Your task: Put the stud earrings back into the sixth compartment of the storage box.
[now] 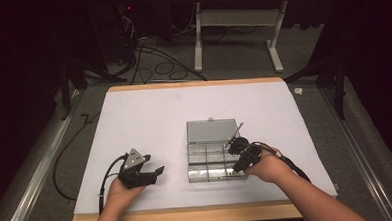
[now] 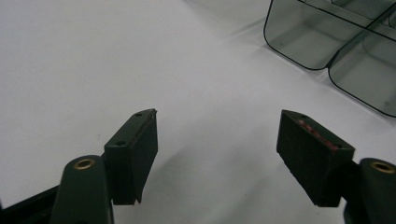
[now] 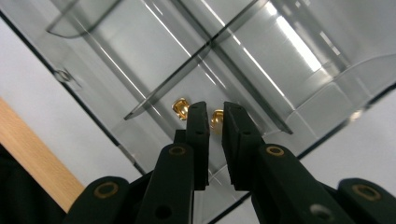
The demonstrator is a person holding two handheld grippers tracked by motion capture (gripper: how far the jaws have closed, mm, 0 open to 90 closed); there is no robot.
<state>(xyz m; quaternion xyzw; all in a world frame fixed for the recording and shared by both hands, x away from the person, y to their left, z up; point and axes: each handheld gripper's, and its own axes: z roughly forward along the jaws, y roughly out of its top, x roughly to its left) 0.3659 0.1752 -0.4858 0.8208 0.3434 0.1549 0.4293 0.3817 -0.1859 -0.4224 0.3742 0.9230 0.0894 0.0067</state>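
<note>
Toward the near right of the desk (image 1: 134, 108), I have the right hand-held gripper (image 3: 214, 122) tipped down into a clear compartment box (image 1: 214, 162) whose lid lies open toward the far edge. Its jaws are nearly closed, with only a narrow gap between them, and a small brass piece (image 3: 217, 119) sits in that gap at the tips; whether the pads already bear on it I cannot tell. A second brass piece (image 3: 180, 108) lies just beside it on the compartment floor, close to a divider wall. I judge that I am at the pick: closing on one brass piece inside the box's near right compartment. The next move calls for a firm pinch, then a straight lift clear of the divider without nudging the neighbour. My left hand-held gripper (image 2: 217, 140) hovers over bare desk near the front edge, to the left of the box, jaws wide apart and holding nothing.
</note>
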